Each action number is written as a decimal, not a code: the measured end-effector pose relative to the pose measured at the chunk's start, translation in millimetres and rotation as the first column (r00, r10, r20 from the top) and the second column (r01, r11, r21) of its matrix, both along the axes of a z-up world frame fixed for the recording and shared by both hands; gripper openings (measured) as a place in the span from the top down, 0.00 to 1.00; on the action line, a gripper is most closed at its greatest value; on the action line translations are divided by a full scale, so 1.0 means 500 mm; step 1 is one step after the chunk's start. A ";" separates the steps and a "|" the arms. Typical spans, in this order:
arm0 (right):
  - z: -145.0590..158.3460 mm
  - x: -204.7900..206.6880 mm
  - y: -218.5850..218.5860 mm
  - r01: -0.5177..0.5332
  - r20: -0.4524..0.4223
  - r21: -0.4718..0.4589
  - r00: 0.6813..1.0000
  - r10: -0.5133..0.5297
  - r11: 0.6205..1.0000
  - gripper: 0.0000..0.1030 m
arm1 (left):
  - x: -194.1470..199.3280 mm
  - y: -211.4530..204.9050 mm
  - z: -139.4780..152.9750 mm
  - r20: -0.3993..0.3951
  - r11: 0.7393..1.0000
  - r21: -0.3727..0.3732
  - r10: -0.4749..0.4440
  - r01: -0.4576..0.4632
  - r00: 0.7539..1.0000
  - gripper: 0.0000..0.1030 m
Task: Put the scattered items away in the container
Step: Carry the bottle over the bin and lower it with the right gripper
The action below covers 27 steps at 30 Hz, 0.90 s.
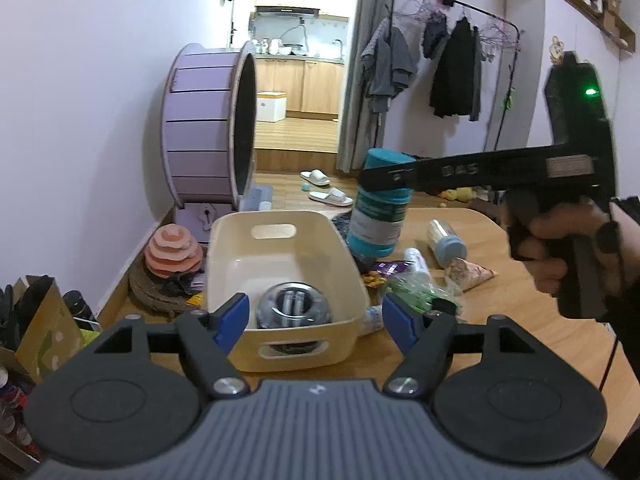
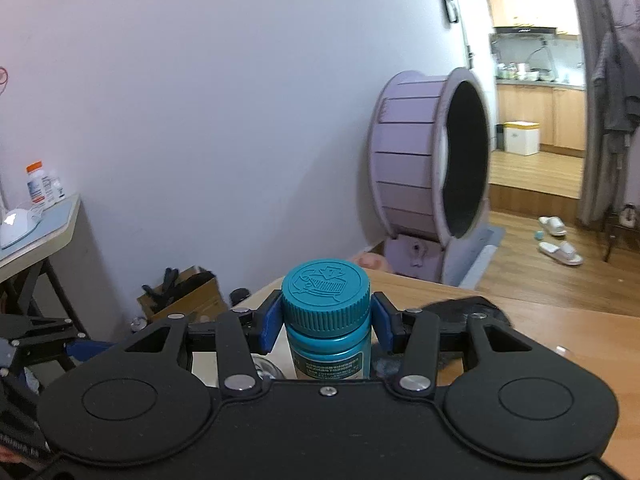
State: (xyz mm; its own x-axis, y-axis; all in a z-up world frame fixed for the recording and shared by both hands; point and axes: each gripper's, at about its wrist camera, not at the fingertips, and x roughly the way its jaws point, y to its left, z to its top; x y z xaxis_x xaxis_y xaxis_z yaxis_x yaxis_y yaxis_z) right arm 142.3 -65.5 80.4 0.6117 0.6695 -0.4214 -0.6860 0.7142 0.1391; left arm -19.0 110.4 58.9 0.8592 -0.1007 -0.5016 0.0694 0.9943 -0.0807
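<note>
Two grippers over a wooden table. Right gripper clamped on a teal bottle — blue pads pressed against its ribbed cap, bottle hanging upright and clear of the table, seen from the left wrist view just beyond the far right corner of the cream container. Left gripper spread wide and empty, jaws either side of the container's near right corner, gripping nothing. Inside the container, near its front wall, a round clear-and-metal ball. Scattered on the table right of the container: a green-leafed bag, a purple snack packet, a small jar with a pale blue lid lying on its side, a triangular wrapped packet. Behind, on the floor — a purple wheel against the wall.
</note>
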 end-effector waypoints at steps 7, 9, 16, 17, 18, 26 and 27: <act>-0.020 0.054 0.099 -0.054 -0.031 -0.035 0.998 0.053 0.998 0.55 | 0.016 0.044 -0.003 -0.004 0.997 -0.052 0.060 -0.060 0.998 0.29; -0.029 0.067 0.126 -0.064 -0.043 -0.050 0.997 0.062 0.997 0.55 | 0.023 0.050 -0.007 -0.014 0.995 -0.054 0.081 -0.081 0.997 0.29; -0.056 0.111 0.205 -0.101 -0.079 -0.109 0.993 0.093 0.989 0.55 | 0.037 0.065 -0.012 -0.024 0.987 -0.067 0.143 -0.144 0.989 0.29; -0.061 0.115 0.216 -0.107 -0.082 -0.120 0.992 0.097 0.987 0.55 | 0.039 0.065 -0.013 -0.027 0.987 -0.068 0.142 -0.144 0.990 0.29; -0.066 0.120 0.225 -0.108 -0.085 -0.131 0.992 0.097 0.985 0.55 | 0.039 0.065 -0.015 -0.028 0.987 -0.067 0.141 -0.143 0.990 0.29; -0.100 0.143 0.287 -0.129 -0.103 -0.191 0.989 0.111 0.973 0.55 | 0.036 0.069 -0.012 -0.014 0.986 -0.078 0.144 -0.144 0.990 0.29; -0.100 0.141 0.290 -0.138 -0.100 -0.187 0.988 0.120 0.973 0.52 | 0.035 0.069 -0.013 -0.015 0.986 -0.077 0.144 -0.145 0.989 0.29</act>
State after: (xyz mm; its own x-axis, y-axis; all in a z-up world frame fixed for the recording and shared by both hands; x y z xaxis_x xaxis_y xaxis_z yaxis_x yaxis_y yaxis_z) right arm 212.8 79.7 30.3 0.4805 0.6411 -0.5985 -0.7654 0.6397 0.0707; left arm -1.3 145.0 52.5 0.8627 -0.0147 -0.5055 -0.0759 0.9845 -0.1581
